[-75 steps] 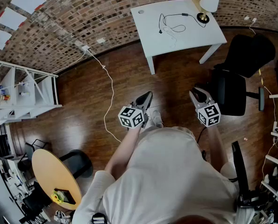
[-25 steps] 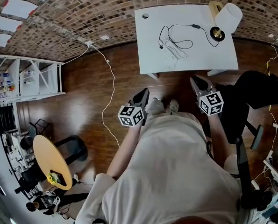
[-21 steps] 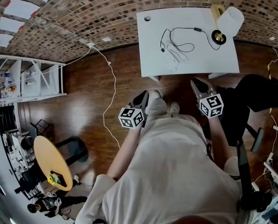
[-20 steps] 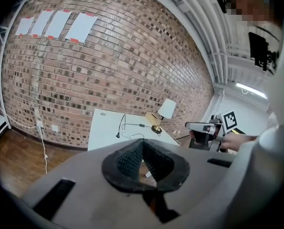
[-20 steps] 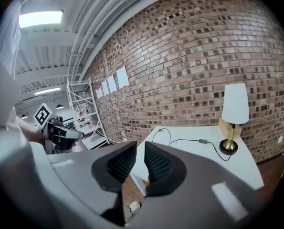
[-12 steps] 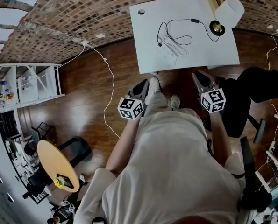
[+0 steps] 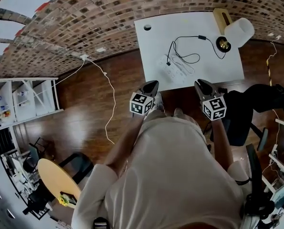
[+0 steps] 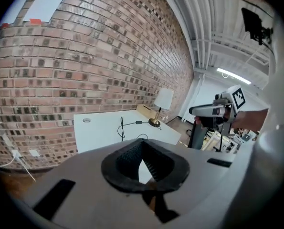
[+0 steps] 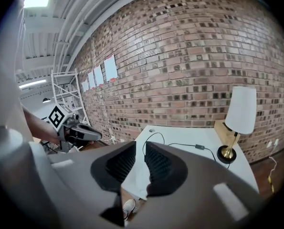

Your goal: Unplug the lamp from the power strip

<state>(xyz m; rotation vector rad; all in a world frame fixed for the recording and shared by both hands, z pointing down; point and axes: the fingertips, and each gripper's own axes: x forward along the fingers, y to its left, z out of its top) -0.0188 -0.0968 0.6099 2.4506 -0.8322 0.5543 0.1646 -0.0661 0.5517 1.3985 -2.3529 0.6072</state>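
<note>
A white table point(image 7: 206, 66) stands against the brick wall. On it is a lamp point(image 7: 239, 31) with a white shade and brass base, whose black cord point(image 7: 189, 46) loops over to a white power strip point(image 7: 173, 67). The lamp point(image 8: 163, 99) and the cord point(image 8: 132, 123) also show in the left gripper view, and the lamp point(image 9: 241, 109) in the right gripper view. My left gripper point(image 7: 150, 86) is shut and empty at the table's front edge. My right gripper point(image 7: 201, 84) hovers by the same edge, its jaws opening with nothing between them.
A black office chair point(image 7: 256, 104) stands right of me. White shelving point(image 7: 32, 97) is at the left wall, and a thin white cable point(image 7: 112, 99) runs across the wooden floor. A tan box point(image 7: 221, 14) sits by the lamp. A round wooden table point(image 7: 56, 180) is behind left.
The person has walked up to the white table. Both grippers have gone from over the open floor to its front edge, and the left one has risen.
</note>
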